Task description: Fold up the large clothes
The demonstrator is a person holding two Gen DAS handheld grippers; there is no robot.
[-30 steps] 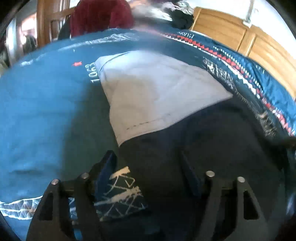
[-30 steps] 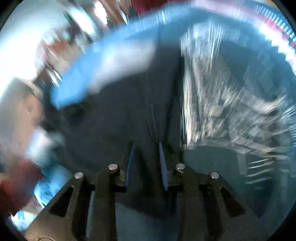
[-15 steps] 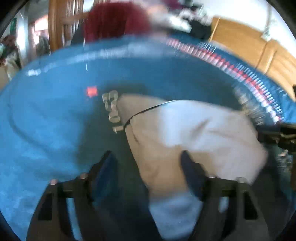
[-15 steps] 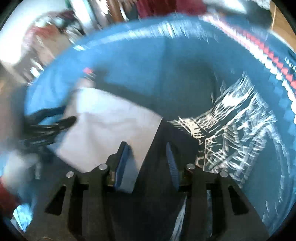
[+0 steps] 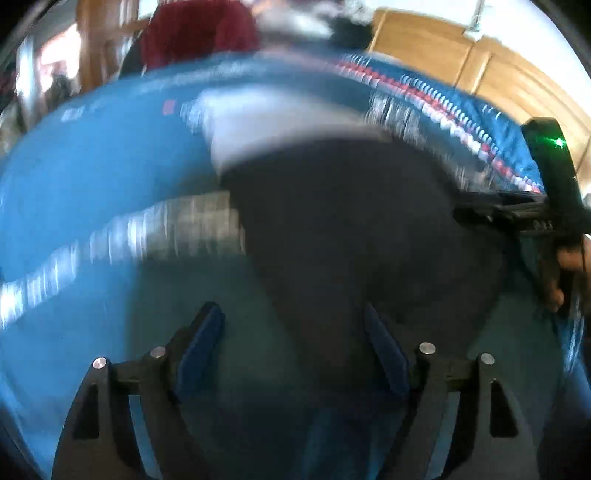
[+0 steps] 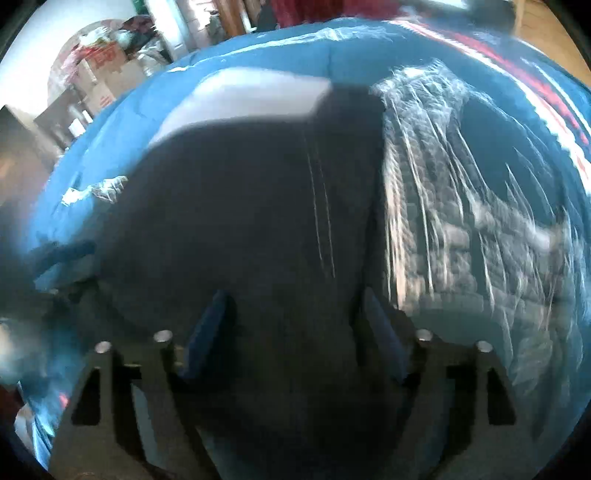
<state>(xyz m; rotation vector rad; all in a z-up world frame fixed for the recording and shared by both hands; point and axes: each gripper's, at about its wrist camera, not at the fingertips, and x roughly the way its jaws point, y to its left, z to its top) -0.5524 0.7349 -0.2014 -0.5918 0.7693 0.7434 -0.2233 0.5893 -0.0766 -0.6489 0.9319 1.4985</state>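
Note:
A large garment lies on the blue bedspread (image 5: 81,184), with a dark part (image 5: 351,229) near me and a light grey part (image 5: 266,122) farther away. My left gripper (image 5: 293,332) is open just above the dark cloth's near edge, holding nothing. At the right edge of the left wrist view a hand (image 5: 565,273) holds the right gripper (image 5: 517,218). In the right wrist view the dark part (image 6: 240,206) fills the middle and the grey part (image 6: 251,99) lies beyond. My right gripper (image 6: 293,325) stands open over the dark cloth. Both views are motion-blurred.
The bedspread carries a white line pattern (image 6: 461,206) and a red-and-white border (image 5: 443,107). A wooden headboard (image 5: 480,70) stands behind the bed. A dark red garment (image 5: 199,33) hangs over a wooden chair at the back left. Cardboard boxes (image 6: 107,85) stand beyond the bed.
My right gripper's jaws went from nearly shut around dark cloth to wide open. The left gripper stayed open, moved over the grey part, then drew back toward the dark near edge.

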